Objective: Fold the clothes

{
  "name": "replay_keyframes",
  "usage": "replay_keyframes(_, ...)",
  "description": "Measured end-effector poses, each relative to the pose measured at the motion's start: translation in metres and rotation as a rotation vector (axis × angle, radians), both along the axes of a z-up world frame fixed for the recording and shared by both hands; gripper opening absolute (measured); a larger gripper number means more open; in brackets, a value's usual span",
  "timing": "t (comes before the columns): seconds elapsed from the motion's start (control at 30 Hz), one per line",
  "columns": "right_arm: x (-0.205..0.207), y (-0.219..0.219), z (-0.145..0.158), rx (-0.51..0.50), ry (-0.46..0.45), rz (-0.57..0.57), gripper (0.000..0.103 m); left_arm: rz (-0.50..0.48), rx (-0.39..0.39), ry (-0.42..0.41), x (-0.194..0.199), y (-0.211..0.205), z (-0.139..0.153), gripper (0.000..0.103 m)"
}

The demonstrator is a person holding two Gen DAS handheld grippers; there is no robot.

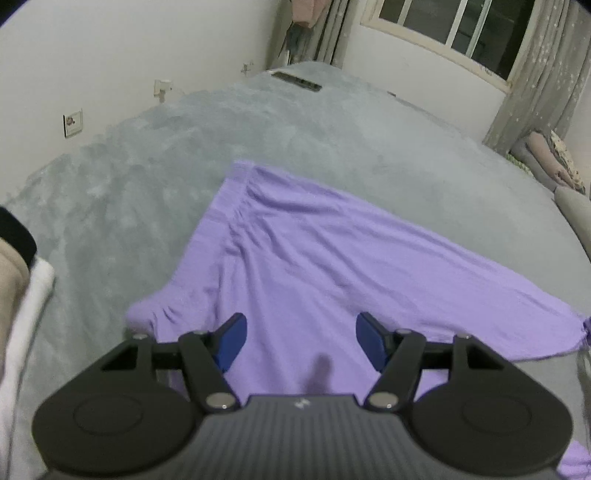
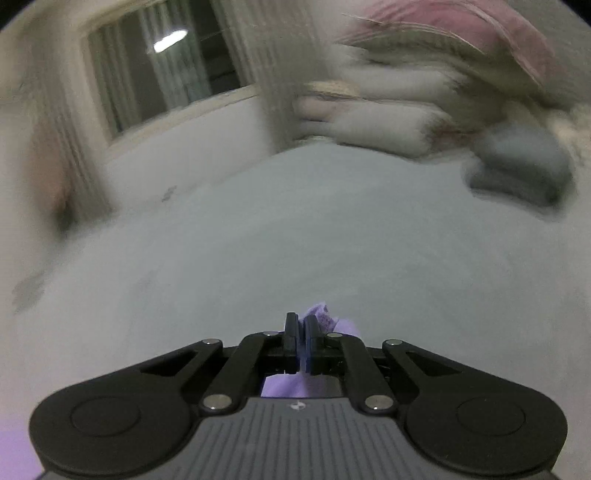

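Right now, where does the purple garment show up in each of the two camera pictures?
Left wrist view: the purple garment fills the middle, spread flat on the grey bed cover, beneath the open left tongs.
Right wrist view: only a small bunch of it shows low in the middle, pinched in the shut right tongs.
Shared landmark: the window, at upper right in the left view and upper left in the right.

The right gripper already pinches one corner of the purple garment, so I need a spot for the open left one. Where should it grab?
Probably the near hem of the purple garment, at its rumpled near-left corner. It lies spread on the bed, and the left gripper hovers open over that edge, so come down from above. The right gripper holds another part.
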State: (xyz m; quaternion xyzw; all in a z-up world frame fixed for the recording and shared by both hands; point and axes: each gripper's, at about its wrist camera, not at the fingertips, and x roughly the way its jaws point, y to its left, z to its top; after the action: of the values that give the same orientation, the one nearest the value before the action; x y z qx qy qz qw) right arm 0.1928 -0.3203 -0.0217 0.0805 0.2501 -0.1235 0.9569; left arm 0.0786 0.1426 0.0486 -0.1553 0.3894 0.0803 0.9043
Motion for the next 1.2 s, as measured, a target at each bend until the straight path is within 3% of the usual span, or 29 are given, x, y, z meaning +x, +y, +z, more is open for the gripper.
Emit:
replay_keyframes(0.07, 0.008, 0.04, -0.007, -0.187, 0.093, 0.1, 0.005, 0.002, 0.005, 0.009, 0.0, 0.001, -0.005, 0.063)
replay_keyframes(0.17, 0.003, 0.091, -0.023, -0.408, 0.162, 0.231, 0.004, 0.015, 0.022, 0.012, 0.0, 0.002, -0.007, 0.063)
replay_keyframes(0.33, -0.008, 0.141, -0.046, -0.653, 0.226, 0.349, 0.004, 0.006, -0.002, 0.008, 0.001, 0.001, -0.009, 0.063)
replay_keyframes(0.4, -0.012, 0.149, -0.045, -0.683, 0.236, 0.365, 0.004, 0.006, -0.009, 0.008, 0.003, 0.002, -0.009, 0.063)
replay_keyframes(0.43, -0.014, 0.148, -0.042, -0.676, 0.231, 0.369, 0.004, 0.006, -0.012, 0.008, 0.004, 0.004, -0.01, 0.063)
replay_keyframes(0.47, -0.013, 0.137, -0.034, -0.606, 0.211, 0.355, 0.01, 0.005, -0.016, 0.008, 0.005, 0.005, -0.01, 0.063)
replay_keyframes(0.53, -0.008, 0.095, -0.015, -0.349, 0.161, 0.276, 0.016, 0.007, -0.024, 0.006, 0.003, 0.005, -0.009, 0.063)
replay_keyframes(0.6, -0.004, 0.029, -0.005, -0.018, 0.118, 0.115, 0.018, 0.009, -0.029, 0.004, 0.004, 0.006, -0.009, 0.063)
replay_keyframes(0.73, -0.016, -0.085, -0.021, 0.451, 0.052, -0.138, 0.019, 0.01, -0.042, -0.002, 0.004, 0.004, -0.009, 0.063)
replay_keyframes(0.8, -0.014, -0.112, -0.034, 0.594, 0.036, -0.191, 0.021, 0.005, -0.037, 0.001, 0.004, 0.004, -0.01, 0.063)
replay_keyframes(0.9, -0.007, -0.127, -0.049, 0.713, 0.018, -0.203, 0.02, 0.005, -0.031, 0.009, 0.006, 0.003, -0.013, 0.063)
replay_keyframes(0.93, -0.002, -0.127, -0.049, 0.71, 0.019, -0.199, 0.02, 0.005, -0.03, 0.01, 0.006, 0.003, -0.013, 0.063)
replay_keyframes(1.0, 0.008, -0.113, -0.04, 0.586, 0.047, -0.175, 0.017, 0.007, -0.029, 0.011, 0.007, 0.003, -0.014, 0.063)
replay_keyframes(1.03, 0.011, -0.101, -0.034, 0.508, 0.062, -0.167, 0.004, 0.009, -0.03, 0.011, 0.007, 0.004, -0.014, 0.063)
replay_keyframes(1.2, -0.011, -0.044, -0.015, 0.227, -0.014, -0.007, 0.004, 0.011, -0.036, 0.007, 0.008, 0.004, -0.013, 0.063)
